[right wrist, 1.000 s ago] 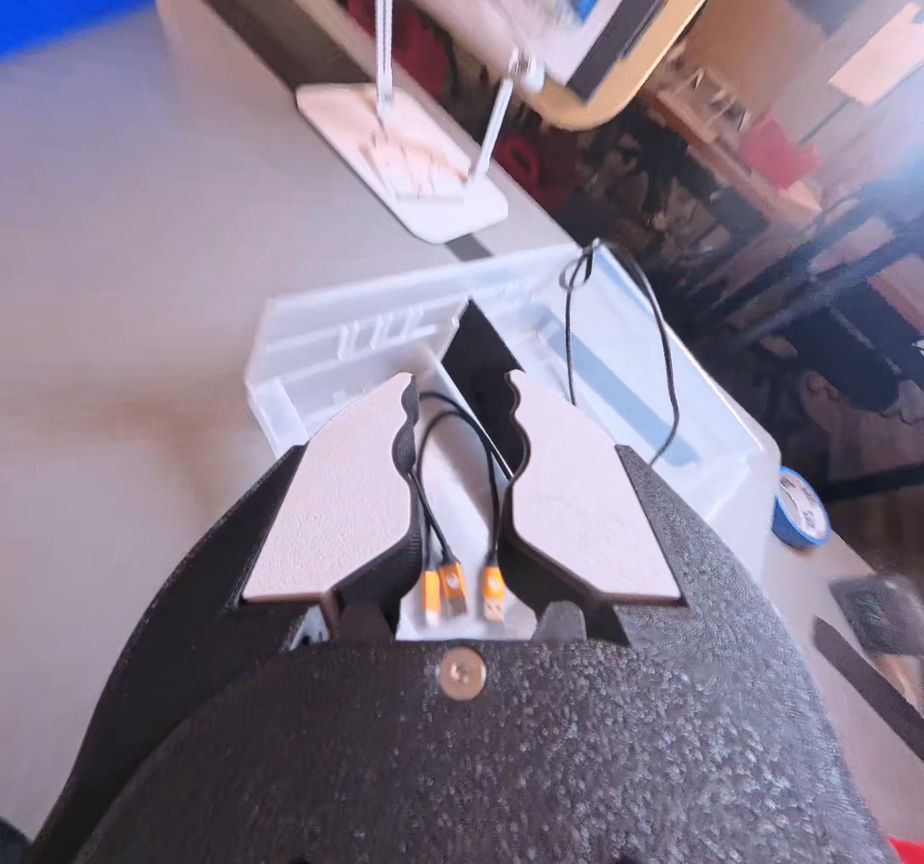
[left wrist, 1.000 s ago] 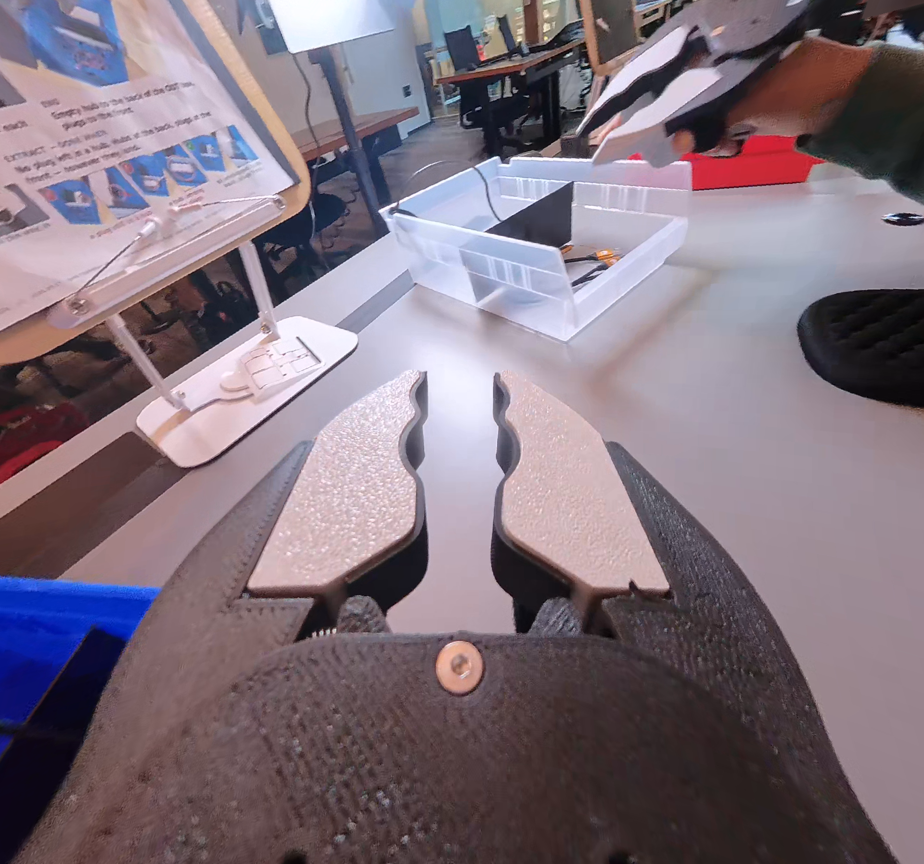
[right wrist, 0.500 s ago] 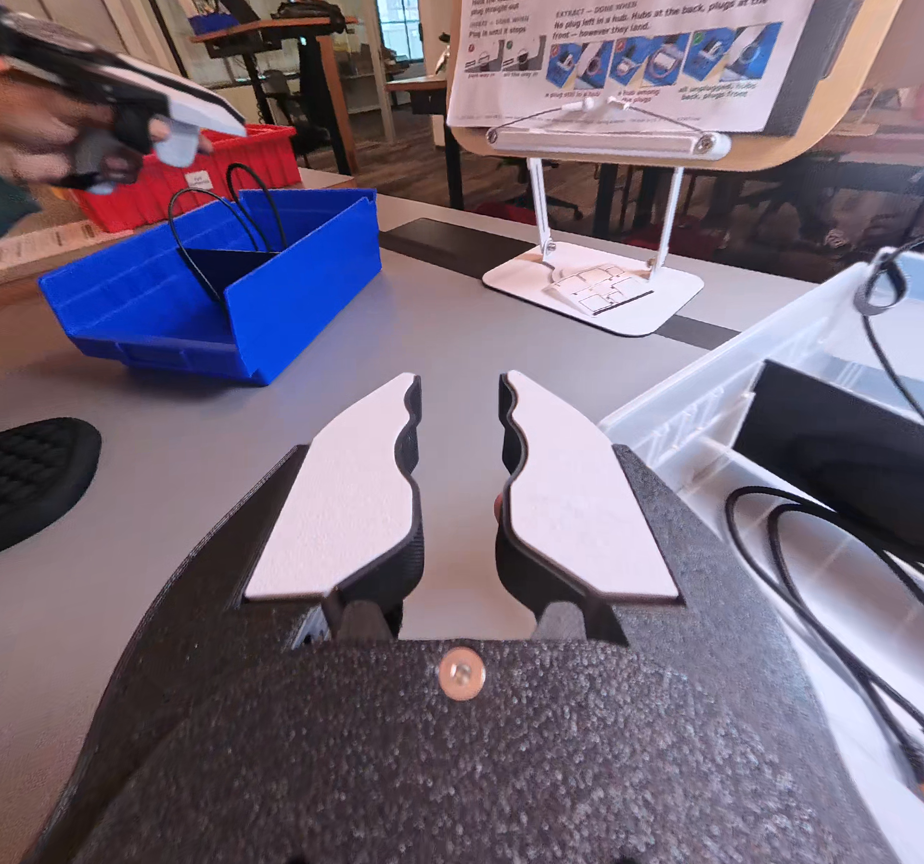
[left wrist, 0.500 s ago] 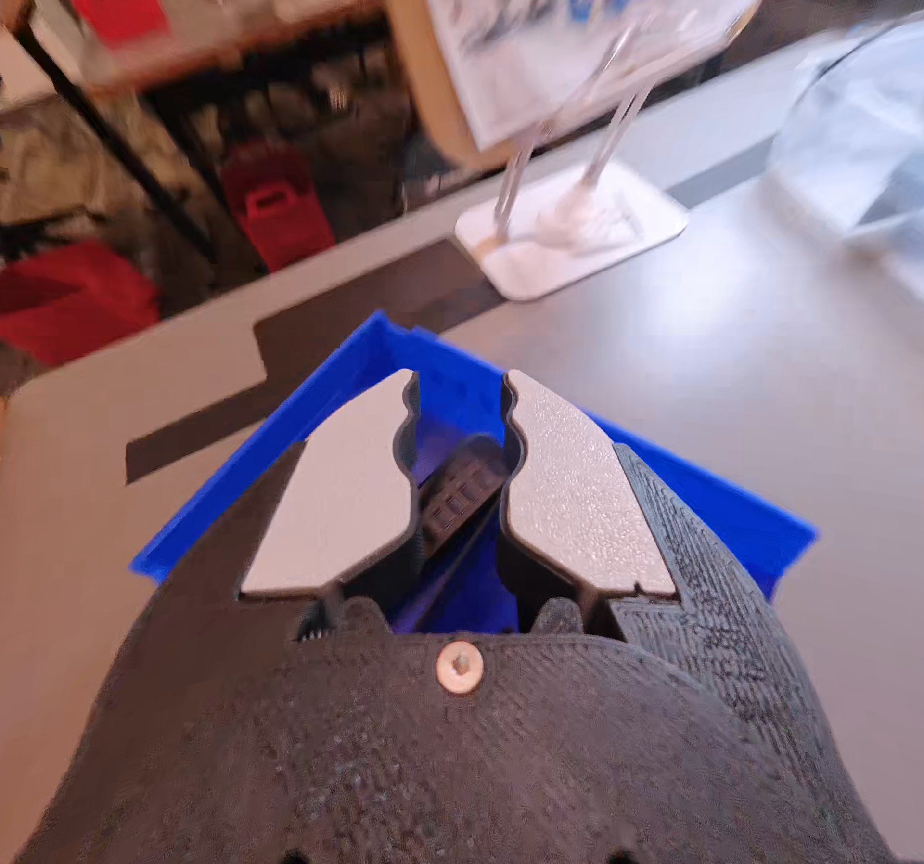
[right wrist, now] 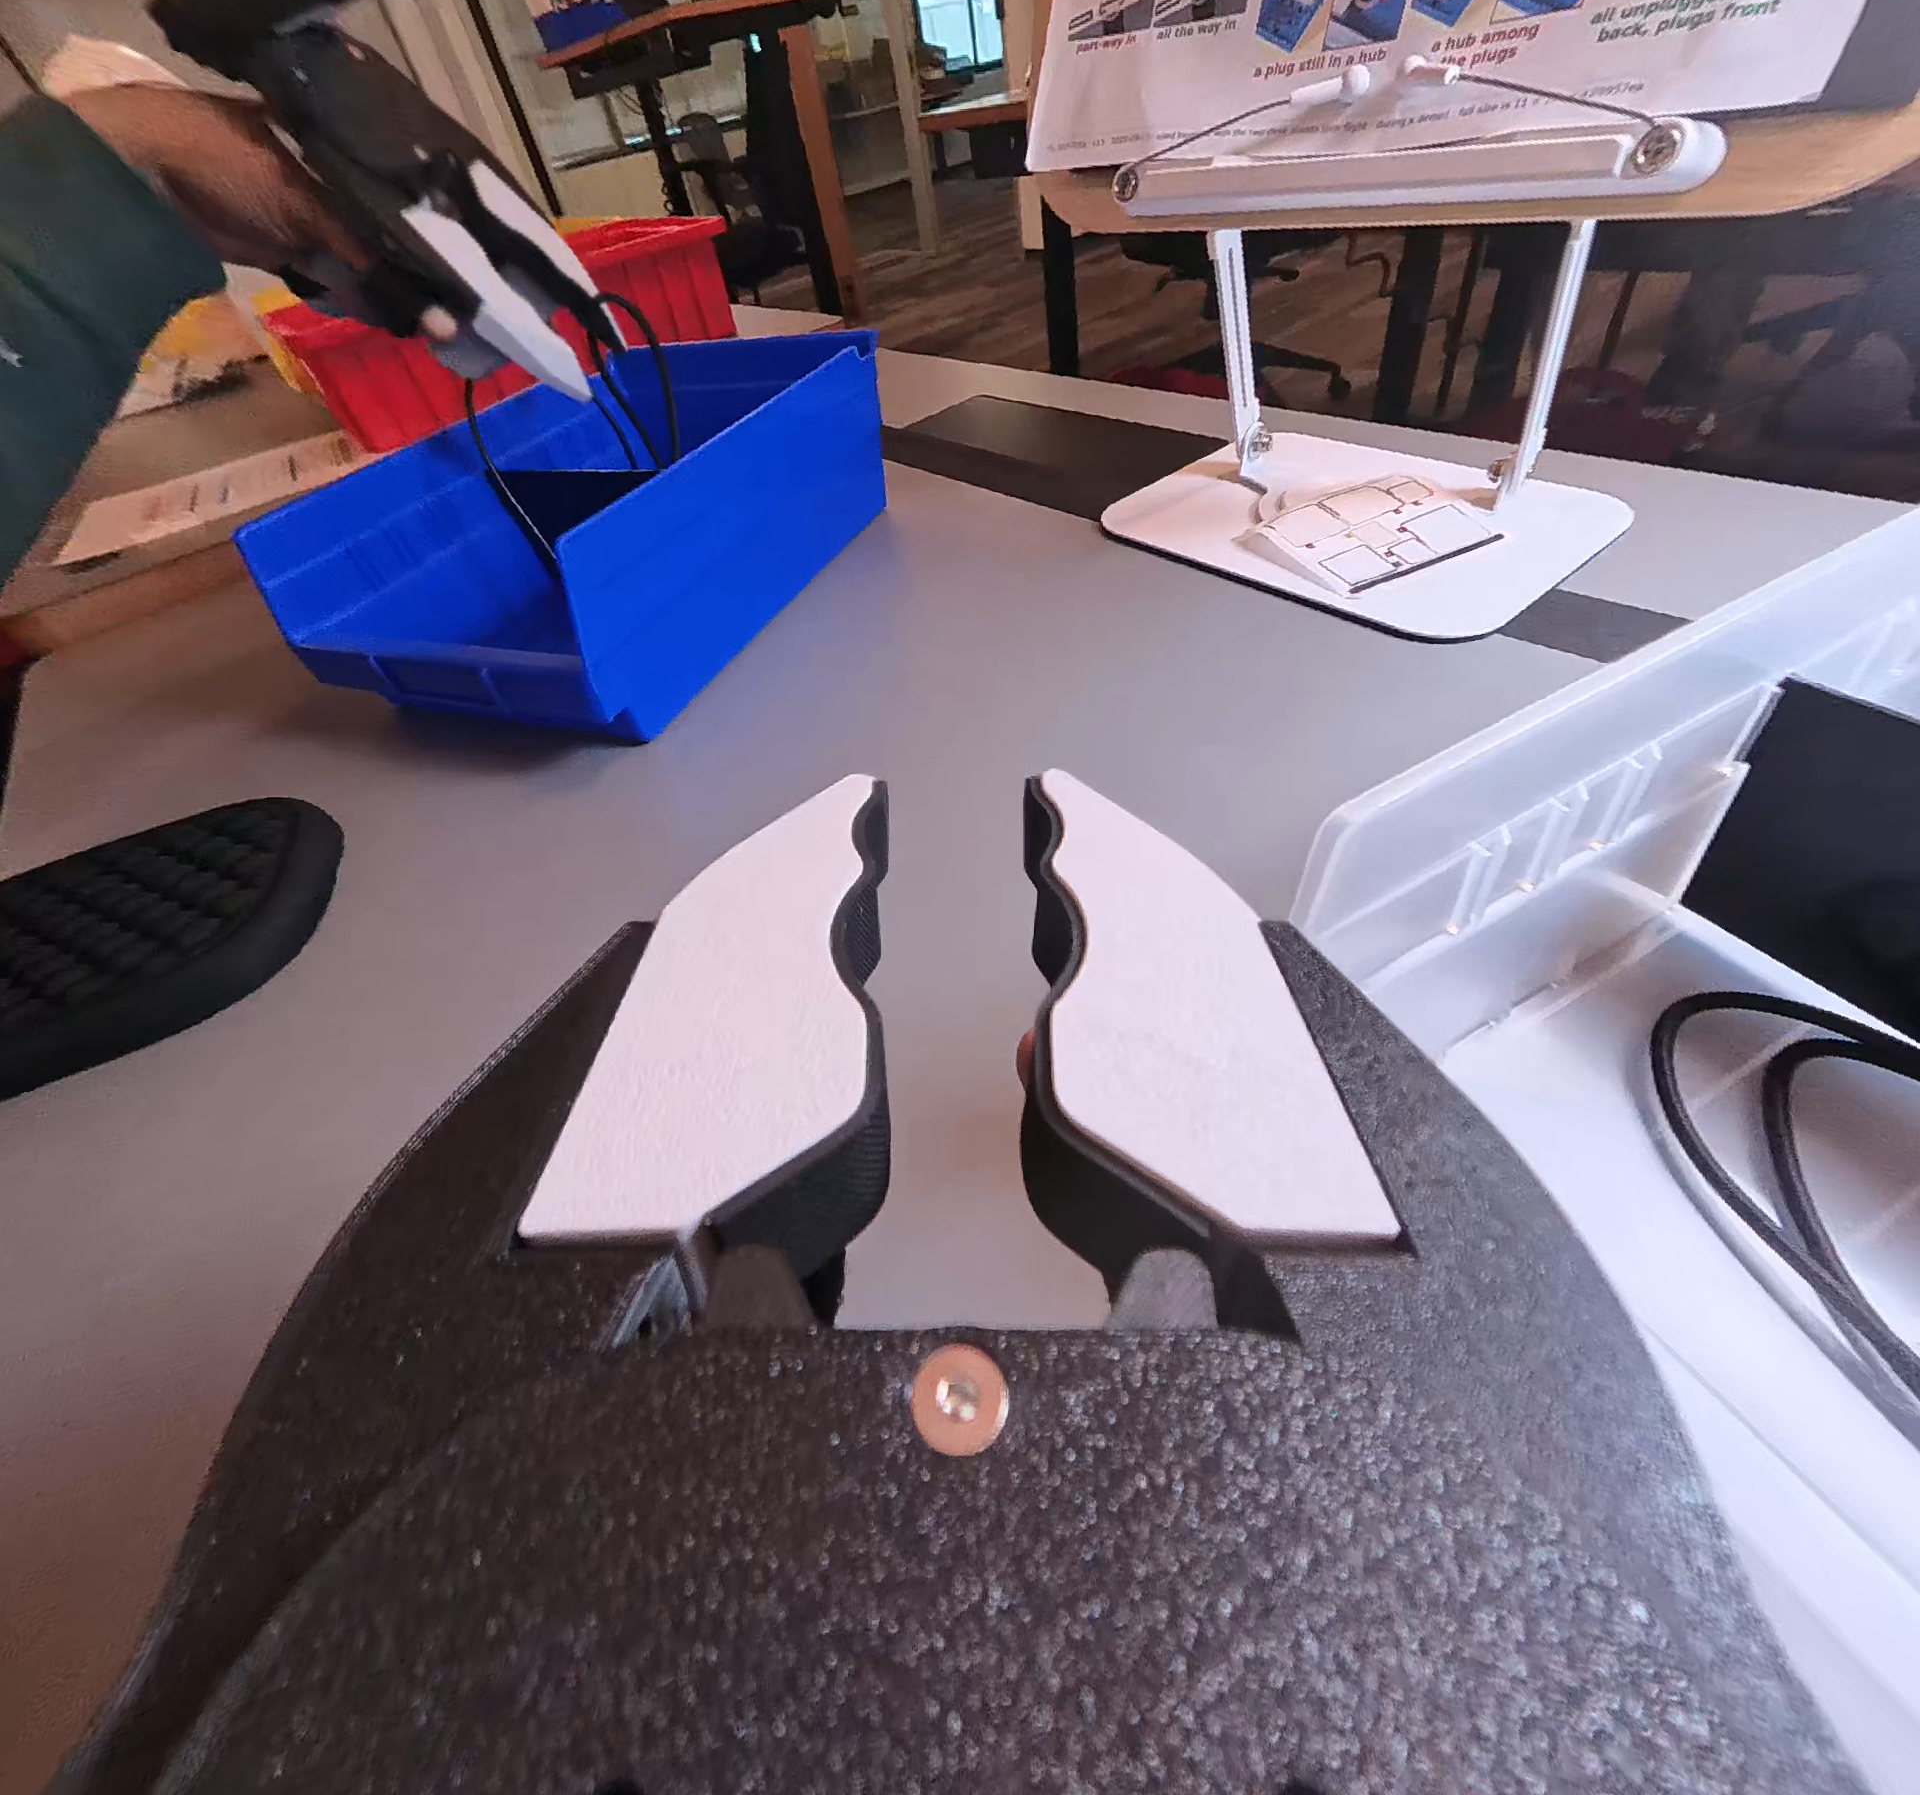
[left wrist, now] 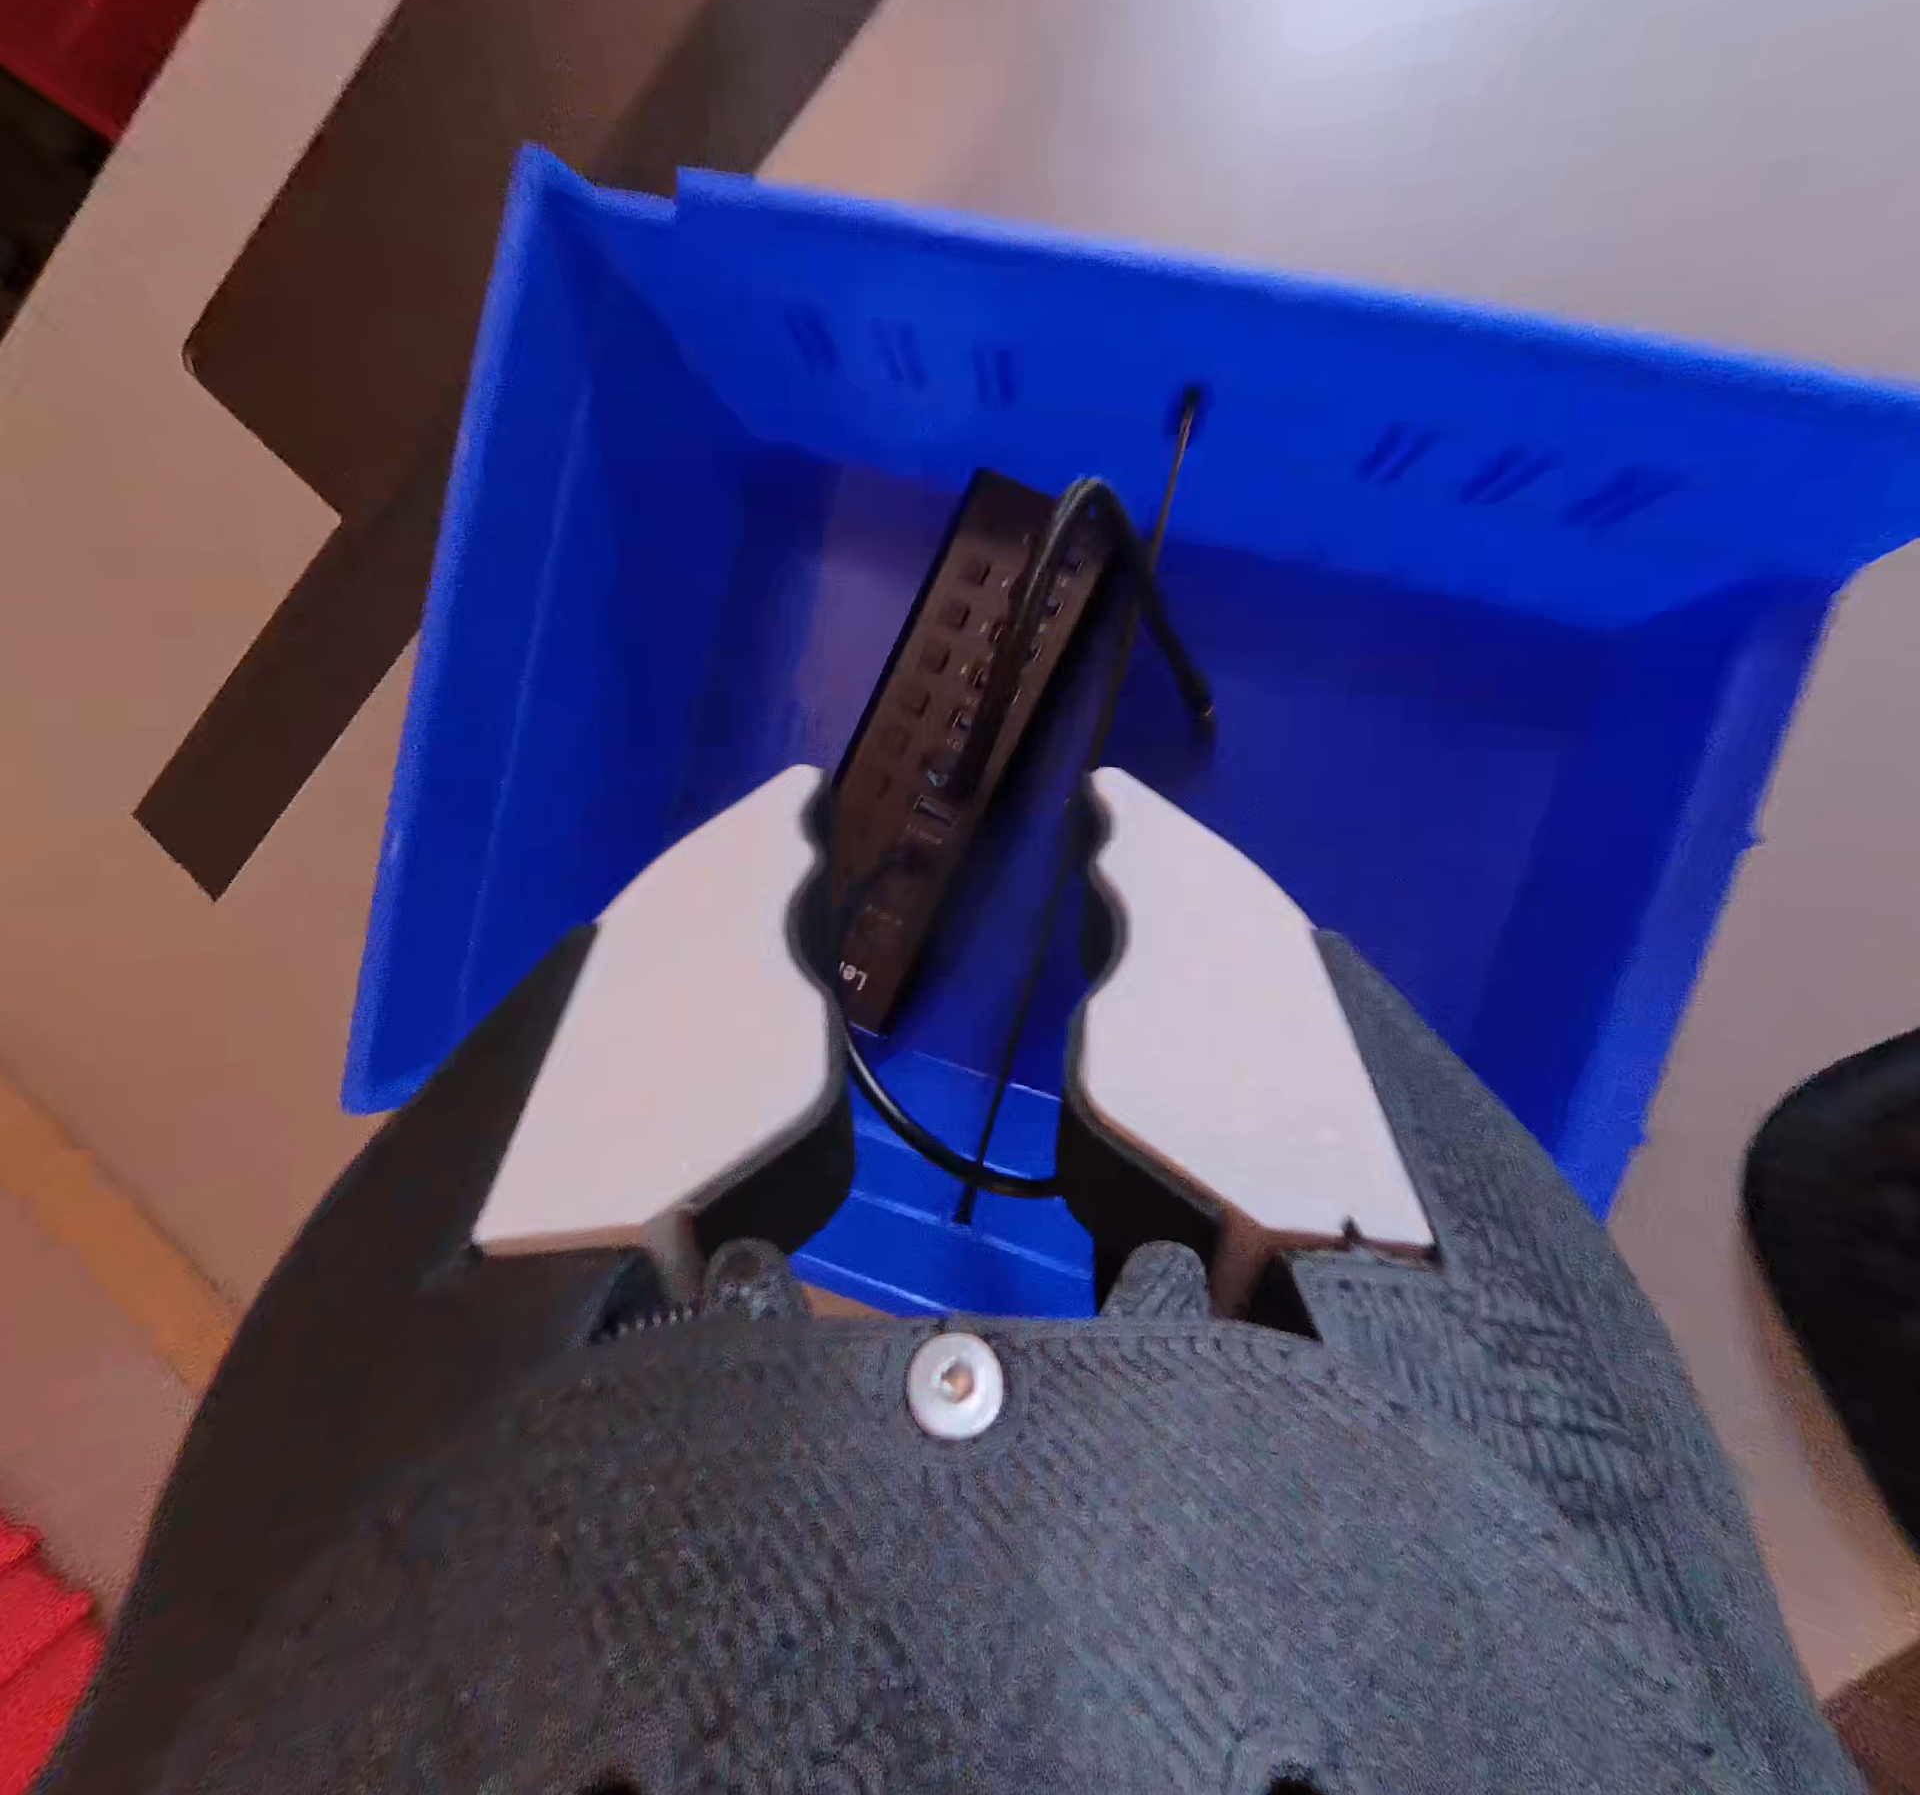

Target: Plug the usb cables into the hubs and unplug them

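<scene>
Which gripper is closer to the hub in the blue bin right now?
Left. The left gripper is open directly above the hub in the blue bin. The right gripper is open over bare table, well away, beside the clear bin.

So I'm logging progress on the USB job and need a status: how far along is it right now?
Early on. Done: nothing plugged that I can see. In hand: the left gripper, open, is over the blue bin, lined up on the black hub with its thin black cable looped around it. The right gripper is open, empty, beside the clear bin holding black cables. Left: grasping, plugging, unplugging.
</scene>
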`<state>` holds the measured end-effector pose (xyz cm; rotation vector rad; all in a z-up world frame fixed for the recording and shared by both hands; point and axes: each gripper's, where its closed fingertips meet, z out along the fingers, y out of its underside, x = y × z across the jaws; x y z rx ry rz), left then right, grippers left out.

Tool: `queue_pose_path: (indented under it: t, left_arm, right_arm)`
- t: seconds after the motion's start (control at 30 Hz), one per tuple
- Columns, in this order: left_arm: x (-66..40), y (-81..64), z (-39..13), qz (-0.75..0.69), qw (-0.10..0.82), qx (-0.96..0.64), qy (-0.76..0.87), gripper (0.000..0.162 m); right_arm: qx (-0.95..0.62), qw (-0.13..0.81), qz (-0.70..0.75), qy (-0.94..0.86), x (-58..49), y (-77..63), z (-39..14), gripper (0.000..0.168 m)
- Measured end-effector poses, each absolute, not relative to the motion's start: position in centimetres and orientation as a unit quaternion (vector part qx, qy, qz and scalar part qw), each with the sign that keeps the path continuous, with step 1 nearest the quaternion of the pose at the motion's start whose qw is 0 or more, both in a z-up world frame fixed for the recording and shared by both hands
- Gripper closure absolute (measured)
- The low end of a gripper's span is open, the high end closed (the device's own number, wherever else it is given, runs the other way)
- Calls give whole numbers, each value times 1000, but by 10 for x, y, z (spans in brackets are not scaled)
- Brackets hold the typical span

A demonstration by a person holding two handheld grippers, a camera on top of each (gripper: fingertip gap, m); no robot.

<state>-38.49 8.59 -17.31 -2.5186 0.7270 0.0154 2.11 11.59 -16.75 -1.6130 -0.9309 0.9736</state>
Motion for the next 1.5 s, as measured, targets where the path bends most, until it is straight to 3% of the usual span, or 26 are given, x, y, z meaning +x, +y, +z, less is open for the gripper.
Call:
queue_pose_path:
  t: [0.07,0.2,0.4,0.53,0.6,0.8,1.0,1.1,1.3,1.4,1.5]
  left_arm:
    - [-389,91,-184,40,251,-926,279,157]
    - [-399,103,-156,125,284,-909,278,157]
    - [-361,100,-56,172,384,-853,310,158]
    - [-307,90,-4,163,442,-808,353,157]
    - [-271,85,8,138,471,-789,369,158]
    - [-136,73,10,-48,542,-746,384,158]
    - [-19,44,14,-236,567,-676,407,158]
    - [7,28,5,-320,546,-659,407,158]
    - [5,13,-16,-361,544,-636,412,158]
    - [-11,-3,-16,-397,562,-597,412,138]
    - [-41,-2,-25,-412,578,-585,392,135]
  right_arm:
    - [-663,493,400,-397,18,111,-168,143]
    - [-658,482,391,-427,17,99,-171,143]
    - [-638,482,397,-451,6,88,-166,143]
    - [-608,506,387,-474,0,81,-149,141]
    - [-597,513,386,-481,-3,77,-142,132]
    - [-596,442,485,-463,-36,35,-164,97]
    - [-502,564,567,-330,-26,42,-86,75]
    - [-436,622,559,-333,0,46,-55,81]
    - [-421,569,560,-430,8,23,-75,96]
    - [-415,536,574,-459,12,16,-80,97]
    - [-410,518,576,-482,13,10,-86,97]
